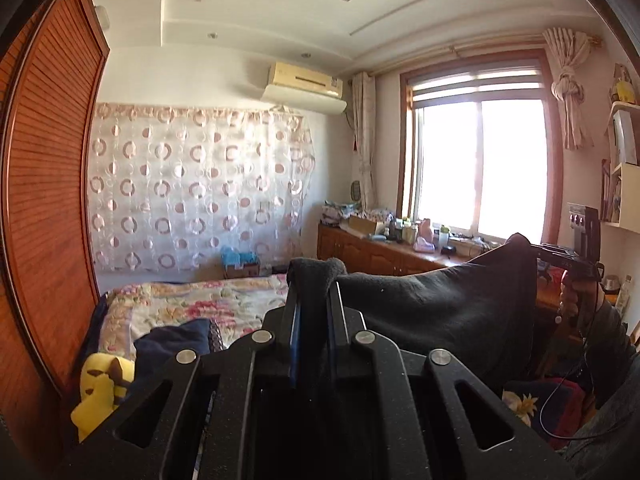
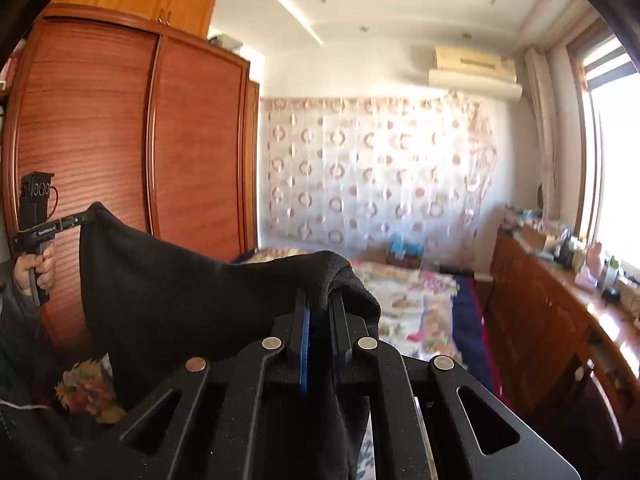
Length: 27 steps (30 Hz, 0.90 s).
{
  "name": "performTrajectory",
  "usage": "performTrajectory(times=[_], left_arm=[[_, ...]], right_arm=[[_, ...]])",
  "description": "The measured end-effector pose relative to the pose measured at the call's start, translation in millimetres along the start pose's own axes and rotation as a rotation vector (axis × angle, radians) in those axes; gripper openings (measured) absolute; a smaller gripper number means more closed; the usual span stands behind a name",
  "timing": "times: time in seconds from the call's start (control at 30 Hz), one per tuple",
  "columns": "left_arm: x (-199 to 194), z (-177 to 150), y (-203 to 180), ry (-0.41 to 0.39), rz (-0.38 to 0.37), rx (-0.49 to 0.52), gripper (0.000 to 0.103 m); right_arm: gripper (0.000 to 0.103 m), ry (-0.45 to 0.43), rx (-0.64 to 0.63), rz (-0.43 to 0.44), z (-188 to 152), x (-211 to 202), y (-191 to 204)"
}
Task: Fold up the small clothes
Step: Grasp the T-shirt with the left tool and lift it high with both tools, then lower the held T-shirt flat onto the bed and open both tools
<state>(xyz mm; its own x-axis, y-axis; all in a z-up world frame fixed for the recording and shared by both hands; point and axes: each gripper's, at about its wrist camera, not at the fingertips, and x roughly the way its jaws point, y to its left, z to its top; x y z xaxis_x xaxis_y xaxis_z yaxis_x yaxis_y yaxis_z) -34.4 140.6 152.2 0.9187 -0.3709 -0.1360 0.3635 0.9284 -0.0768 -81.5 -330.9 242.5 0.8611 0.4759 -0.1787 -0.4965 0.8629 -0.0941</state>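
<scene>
A black fleece garment (image 1: 440, 304) hangs stretched in the air between both grippers, above the bed. My left gripper (image 1: 314, 280) is shut on one top corner of it, the cloth bunched over the fingertips. My right gripper (image 2: 320, 292) is shut on the other top corner of the same black garment (image 2: 180, 288). Each wrist view shows the other tool: the right gripper (image 1: 534, 250) holds the cloth at the far right, and the left gripper (image 2: 86, 218) pinches it at the far left, with a hand (image 2: 38, 272) on its handle. The garment's lower part is hidden.
A bed with a floral quilt (image 1: 188, 304) lies below, with a yellow plush toy (image 1: 102, 384) and dark blue cloth (image 1: 176, 340) on it. A wooden wardrobe (image 2: 120, 140) stands to the left. A cluttered wooden cabinet (image 1: 380, 252) runs under the window (image 1: 480, 164).
</scene>
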Motion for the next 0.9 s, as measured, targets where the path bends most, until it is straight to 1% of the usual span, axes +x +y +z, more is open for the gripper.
performTrajectory(times=[0.13, 0.2, 0.27, 0.3, 0.37, 0.43, 0.5, 0.53, 0.57, 0.6, 0.63, 0.67, 0.7, 0.73, 0.77, 0.8, 0.83, 0.87, 0.9], left_arm=[[-15.1, 10.2, -2.1, -0.05, 0.012, 0.009, 0.012], [-14.1, 14.3, -1.3, -0.063, 0.024, 0.018, 0.012], [-4.8, 22.0, 2.7, -0.066, 0.036, 0.021, 0.012], [2.1, 24.5, 4.6, -0.067, 0.052, 0.027, 0.012], [20.7, 31.8, 13.9, -0.06, 0.091, 0.033, 0.012], [42.4, 34.2, 23.6, -0.039, 0.112, 0.023, 0.012], [76.3, 31.5, 36.1, 0.002, 0.153, 0.033, 0.012], [99.4, 26.5, 45.4, 0.016, 0.182, 0.034, 0.014], [113.0, 22.2, 49.7, 0.02, 0.193, 0.036, 0.014], [139.4, 12.0, 58.7, 0.031, 0.225, 0.049, 0.02], [153.8, 5.8, 63.0, 0.045, 0.245, 0.056, 0.031], [175.4, -5.5, 73.7, 0.074, 0.278, 0.052, 0.039], [194.5, -16.9, 83.3, 0.12, 0.291, 0.04, 0.048], [211.3, -28.4, 92.2, 0.175, 0.283, 0.021, 0.048], [225.0, -41.3, 99.7, 0.228, 0.269, -0.002, 0.049], [233.1, -54.8, 103.9, 0.266, 0.264, -0.012, 0.05], [235.4, -66.4, 104.1, 0.284, 0.263, -0.012, 0.055], [233.6, -74.6, 99.7, 0.293, 0.256, -0.009, 0.062], [230.6, -83.1, 96.3, 0.306, 0.237, -0.011, 0.067]], right_arm=[[0.007, -0.047, -0.027, -0.011, 7.9, -16.1, 4.2], [0.007, -0.066, -0.043, -0.02, 13.5, -20.5, 5.4], [0.007, -0.074, -0.047, -0.029, 18.3, -12.1, 0.7], [0.007, -0.075, -0.05, -0.03, 15.7, -2.9, 0.2], [0.007, -0.073, -0.059, -0.048, 24.0, 12.4, -3.1], [0.007, -0.051, -0.06, -0.058, 27.1, 40.1, -3.1], [0.008, 0.0, -0.069, -0.075, 25.7, 76.9, 2.8], [0.008, 0.03, -0.065, -0.089, 25.6, 95.2, 0.6], [0.008, 0.063, -0.053, -0.108, 20.5, 122.0, -5.5], [0.008, 0.087, -0.044, -0.123, 22.1, 141.2, -8.5], [0.009, 0.124, -0.035, -0.138, 14.1, 167.9, -14.3], [0.019, 0.196, -0.026, -0.153, 0.5, 204.4, -21.4], [0.025, 0.256, -0.025, -0.191, -9.6, 234.7, -27.7], [0.035, 0.317, -0.028, -0.254, -25.5, 264.2, -34.8], [0.036, 0.364, -0.026, -0.286, -40.4, 285.6, -41.5], [0.036, 0.393, -0.012, -0.293, -52.9, 299.9, -47.4], [0.036, 0.409, 0.013, -0.291, -64.5, 309.4, -52.9], [0.036, 0.418, 0.042, -0.288, -73.4, 314.0, -57.0], [0.036, 0.427, 0.07, -0.28, -82.6, 316.2, -59.9]])
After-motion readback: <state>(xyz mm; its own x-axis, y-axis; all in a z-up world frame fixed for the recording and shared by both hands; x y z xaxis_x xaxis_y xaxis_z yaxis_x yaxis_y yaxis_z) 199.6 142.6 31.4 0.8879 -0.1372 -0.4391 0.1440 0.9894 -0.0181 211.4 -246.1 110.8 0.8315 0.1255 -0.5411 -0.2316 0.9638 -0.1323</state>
